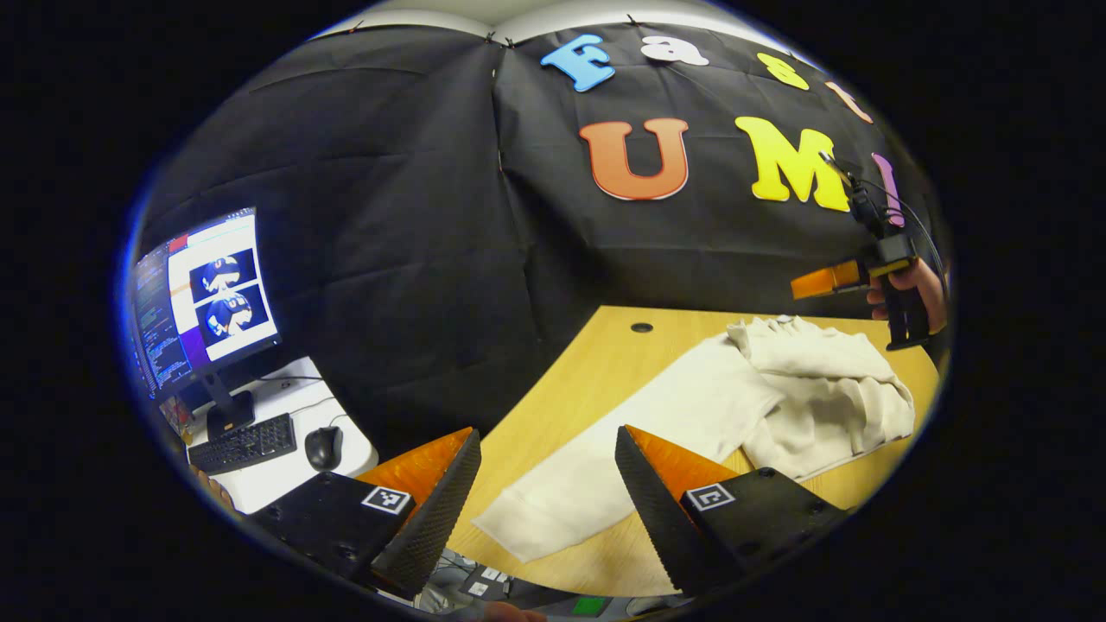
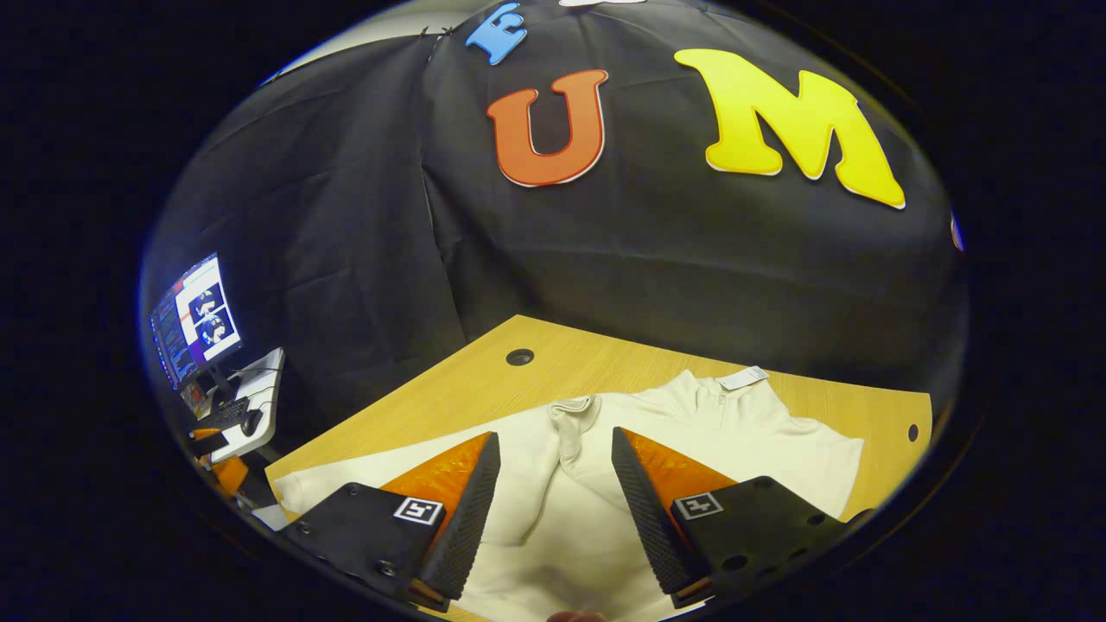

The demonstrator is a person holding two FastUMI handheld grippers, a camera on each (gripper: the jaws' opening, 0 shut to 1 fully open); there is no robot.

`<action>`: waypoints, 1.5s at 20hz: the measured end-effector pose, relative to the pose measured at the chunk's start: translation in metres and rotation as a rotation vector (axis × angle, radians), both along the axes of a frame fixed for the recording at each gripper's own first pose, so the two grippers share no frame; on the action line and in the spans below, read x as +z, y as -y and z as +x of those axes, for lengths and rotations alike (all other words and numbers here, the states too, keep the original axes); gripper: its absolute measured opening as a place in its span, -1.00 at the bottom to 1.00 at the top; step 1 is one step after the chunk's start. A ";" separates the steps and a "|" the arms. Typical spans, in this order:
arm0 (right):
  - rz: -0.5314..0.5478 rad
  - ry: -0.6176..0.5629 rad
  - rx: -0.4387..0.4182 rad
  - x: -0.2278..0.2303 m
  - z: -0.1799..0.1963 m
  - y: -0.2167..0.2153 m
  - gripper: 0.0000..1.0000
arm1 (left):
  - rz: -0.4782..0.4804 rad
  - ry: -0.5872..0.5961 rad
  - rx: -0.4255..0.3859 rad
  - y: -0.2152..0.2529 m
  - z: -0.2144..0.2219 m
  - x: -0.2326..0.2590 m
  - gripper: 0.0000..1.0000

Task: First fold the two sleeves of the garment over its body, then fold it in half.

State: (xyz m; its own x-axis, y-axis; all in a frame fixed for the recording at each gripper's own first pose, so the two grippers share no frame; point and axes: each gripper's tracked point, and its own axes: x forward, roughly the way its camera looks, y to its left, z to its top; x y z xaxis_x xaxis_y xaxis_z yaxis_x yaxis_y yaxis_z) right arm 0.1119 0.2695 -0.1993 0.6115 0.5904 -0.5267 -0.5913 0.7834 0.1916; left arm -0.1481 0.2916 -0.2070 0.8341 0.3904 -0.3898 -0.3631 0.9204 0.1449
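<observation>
Starting at my left: the left tongs (image 1: 548, 505) stand wide apart with nothing between them, hovering over the near edge of the table (image 1: 596, 363). Through the gap I see one sleeve (image 1: 605, 466) of the cream garment (image 1: 804, 389) stretched out flat toward me, its cuff end lying just ahead of and between my left fingertips. The sleeve's long axis runs from that cuff up and to the right, into the bunched body of the garment farther across the table. So this sleeve is the left tongs' job: they are plainly the nearer pair, and I judge the coming move as a drop onto the cuff, then a carry along that same axis up onto the body. Moving right in the left gripper view, the right tongs (image 1: 799, 285) show beyond the garment, held in a hand (image 1: 924, 289) above its far edge; from there I cannot tell their gap. In the right gripper view the right tongs (image 2: 553, 510) are clearly apart and empty, hanging over the garment's chest (image 2: 553, 518), with the collar and its tag (image 2: 743, 377) straight ahead and a little right. The other sleeve looks already gathered near the body, though the folds are too rumpled for me to be sure.
</observation>
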 end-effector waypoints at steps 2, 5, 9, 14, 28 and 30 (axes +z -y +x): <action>-0.010 0.008 0.014 0.010 -0.017 0.019 0.63 | -0.016 -0.049 -0.020 -0.006 -0.008 -0.024 0.99; 0.008 0.000 -0.008 0.027 -0.039 0.049 0.63 | -0.026 -0.116 -0.043 -0.023 -0.020 -0.058 0.99; -0.003 0.009 -0.049 0.045 -0.047 0.087 0.63 | -0.048 -0.147 -0.052 -0.049 -0.023 -0.085 0.99; -0.035 0.007 -0.118 0.045 -0.055 0.121 0.55 | -0.103 -0.196 -0.095 -0.051 -0.020 -0.112 0.99; -0.055 -0.080 -0.193 0.023 -0.099 0.178 0.63 | -0.246 -0.237 -0.050 -0.036 -0.011 -0.124 -0.07; -0.055 -0.098 -0.208 0.018 -0.104 0.185 0.55 | -0.278 -0.251 -0.029 -0.035 -0.011 -0.124 -0.56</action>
